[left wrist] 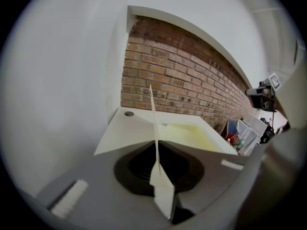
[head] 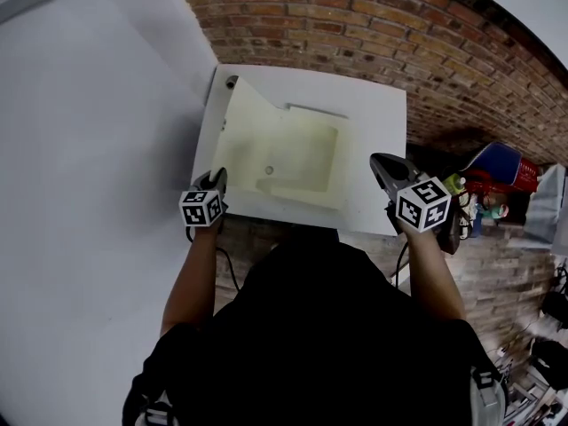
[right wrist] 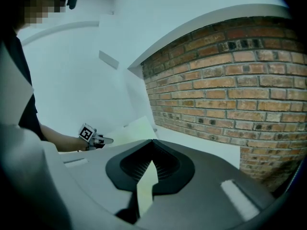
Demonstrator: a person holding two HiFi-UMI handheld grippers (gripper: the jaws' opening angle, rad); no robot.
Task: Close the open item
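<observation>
A white box (head: 377,122) sits on top of a brick pillar, and its recess (head: 306,158) shows a pale yellowish inside. Its thin lid (head: 253,127) stands tilted up along the recess's left side. In the left gripper view the lid (left wrist: 152,111) is edge-on and runs straight into the jaws. My left gripper (head: 216,177) (left wrist: 156,145) is shut on the lid's near edge. My right gripper (head: 383,162) (right wrist: 152,142) hovers over the box's right front corner, shut, with nothing between its fingers. The left gripper (right wrist: 108,139) also shows small in the right gripper view.
A brick wall (head: 373,25) runs behind and to the right of the box. A white wall (head: 89,149) is on the left. A small round fitting (head: 231,82) sits on the box's far left corner. Red and blue clutter (head: 501,167) lies low on the right.
</observation>
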